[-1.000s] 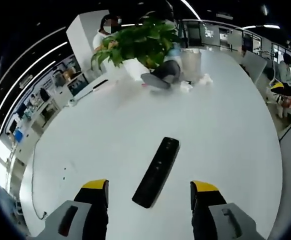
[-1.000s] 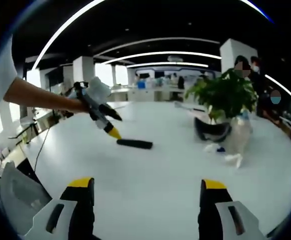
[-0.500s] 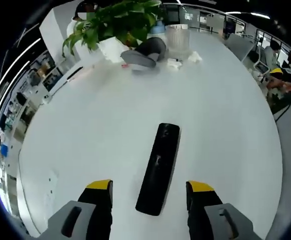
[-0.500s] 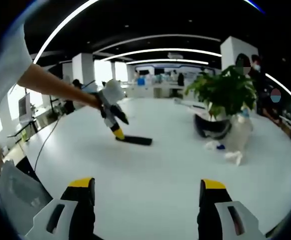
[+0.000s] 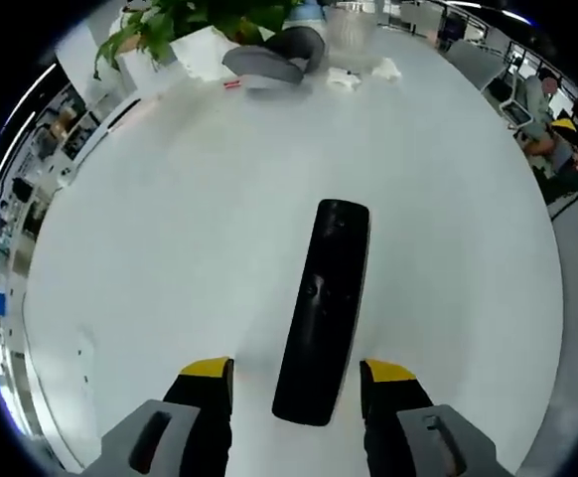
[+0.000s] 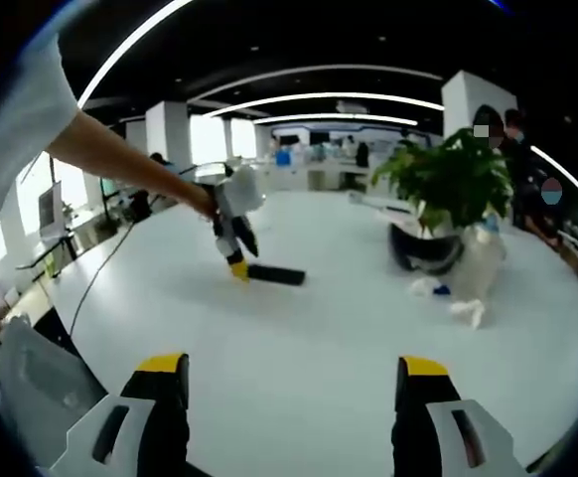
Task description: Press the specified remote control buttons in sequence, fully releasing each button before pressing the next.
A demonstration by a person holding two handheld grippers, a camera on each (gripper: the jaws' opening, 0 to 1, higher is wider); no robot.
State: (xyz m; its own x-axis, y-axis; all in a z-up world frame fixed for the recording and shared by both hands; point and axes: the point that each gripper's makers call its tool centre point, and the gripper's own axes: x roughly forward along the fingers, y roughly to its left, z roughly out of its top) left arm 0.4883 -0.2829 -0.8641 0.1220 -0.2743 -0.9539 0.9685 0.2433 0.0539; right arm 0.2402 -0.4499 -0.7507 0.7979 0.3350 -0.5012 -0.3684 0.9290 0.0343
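Note:
A long black remote control [image 5: 324, 303] lies flat on the white table [image 5: 170, 248], pointing away from me. My left gripper [image 5: 297, 378] is open just above it, and the remote's near end sits between the two yellow-tipped fingers [image 5: 208, 370] without touching either. In the right gripper view the same remote [image 6: 274, 275] lies at mid-table, with the left gripper [image 6: 236, 266] tilted down over its left end and held by a person's hand. My right gripper [image 6: 291, 370] hangs open near the table's front, well short of the remote, with nothing between its jaws.
A potted green plant [image 6: 448, 184] stands at the far right with a dark headset-like object [image 6: 418, 253] in front of it, and a clear bag with white scraps [image 6: 473, 268] beside that. A person's bare arm [image 6: 120, 164] reaches in from the left. People stand behind the plant.
The left gripper has come down and forward over the remote, whose near end now lies between its jaws. The right gripper has stayed put.

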